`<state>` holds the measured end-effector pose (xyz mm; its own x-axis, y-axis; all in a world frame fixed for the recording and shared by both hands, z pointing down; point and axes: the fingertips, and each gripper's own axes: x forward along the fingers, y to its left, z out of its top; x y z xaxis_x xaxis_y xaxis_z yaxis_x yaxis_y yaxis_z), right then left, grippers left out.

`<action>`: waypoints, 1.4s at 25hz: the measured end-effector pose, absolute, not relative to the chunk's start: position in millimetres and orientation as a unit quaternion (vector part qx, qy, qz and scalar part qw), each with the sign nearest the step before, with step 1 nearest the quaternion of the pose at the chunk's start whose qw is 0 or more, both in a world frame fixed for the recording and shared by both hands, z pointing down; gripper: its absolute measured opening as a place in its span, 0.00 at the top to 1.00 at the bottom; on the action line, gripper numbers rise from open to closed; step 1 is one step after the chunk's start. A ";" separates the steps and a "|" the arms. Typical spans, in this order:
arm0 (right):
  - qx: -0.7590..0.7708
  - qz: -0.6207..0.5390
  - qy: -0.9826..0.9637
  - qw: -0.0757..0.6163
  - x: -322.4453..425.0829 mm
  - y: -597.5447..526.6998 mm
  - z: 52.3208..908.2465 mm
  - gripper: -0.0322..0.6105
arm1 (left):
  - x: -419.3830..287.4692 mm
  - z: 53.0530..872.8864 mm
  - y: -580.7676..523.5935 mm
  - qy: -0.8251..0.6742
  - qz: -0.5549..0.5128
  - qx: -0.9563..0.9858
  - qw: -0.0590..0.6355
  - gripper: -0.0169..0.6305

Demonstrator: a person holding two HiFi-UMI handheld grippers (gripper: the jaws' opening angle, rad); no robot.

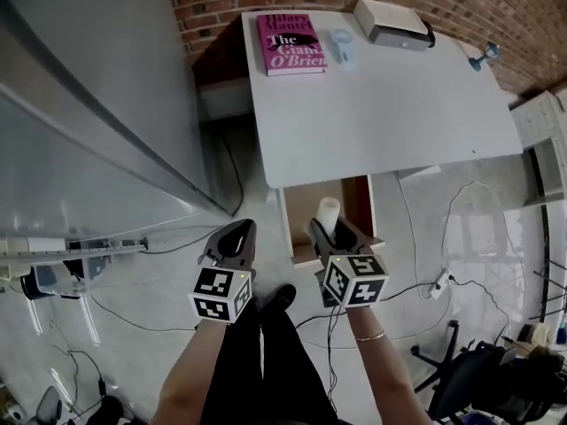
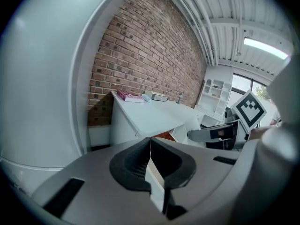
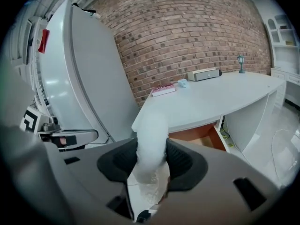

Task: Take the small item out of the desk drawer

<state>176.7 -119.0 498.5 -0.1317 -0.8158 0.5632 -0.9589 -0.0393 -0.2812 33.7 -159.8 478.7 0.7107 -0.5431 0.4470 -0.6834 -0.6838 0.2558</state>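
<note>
My right gripper (image 1: 332, 228) is shut on a small white cylinder-shaped item (image 1: 328, 212), held upright above the open desk drawer (image 1: 358, 204). In the right gripper view the white item (image 3: 151, 139) stands clamped between both dark pads, its top above the jaws. The drawer (image 3: 199, 135) has a reddish-brown inside and sticks out from under the white desk (image 1: 381, 104). My left gripper (image 1: 235, 239) hangs to the left of the drawer over the floor, jaws closed with nothing between them. In the left gripper view the pads (image 2: 140, 161) meet at a thin line.
On the desk lie a pink book (image 1: 290, 43), a small pale blue object (image 1: 342, 46) and a white box-like device (image 1: 391, 24). A large white cabinet (image 1: 80, 104) stands at the left. Cables (image 1: 425, 282) trail on the floor; an office chair (image 1: 478, 370) is at the lower right.
</note>
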 end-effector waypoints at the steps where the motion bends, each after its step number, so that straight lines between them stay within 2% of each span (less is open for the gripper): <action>1: 0.651 0.308 -0.685 0.113 176.4 -116.8 492.2 0.67 | 34.3 474.8 -160.0 -0.339 0.169 0.903 0.203 0.94; 35: 0.708 0.256 -0.658 -0.003 178.3 -45.4 368.9 0.67 | 42.2 395.7 -140.1 -0.289 0.151 0.935 0.137 0.94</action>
<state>178.3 -45.4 368.9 0.0021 -0.9333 0.3590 -0.9304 -0.1334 -0.3413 42.2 -140.1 395.7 0.7868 -0.4997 0.3622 -0.5828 -0.7948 0.1693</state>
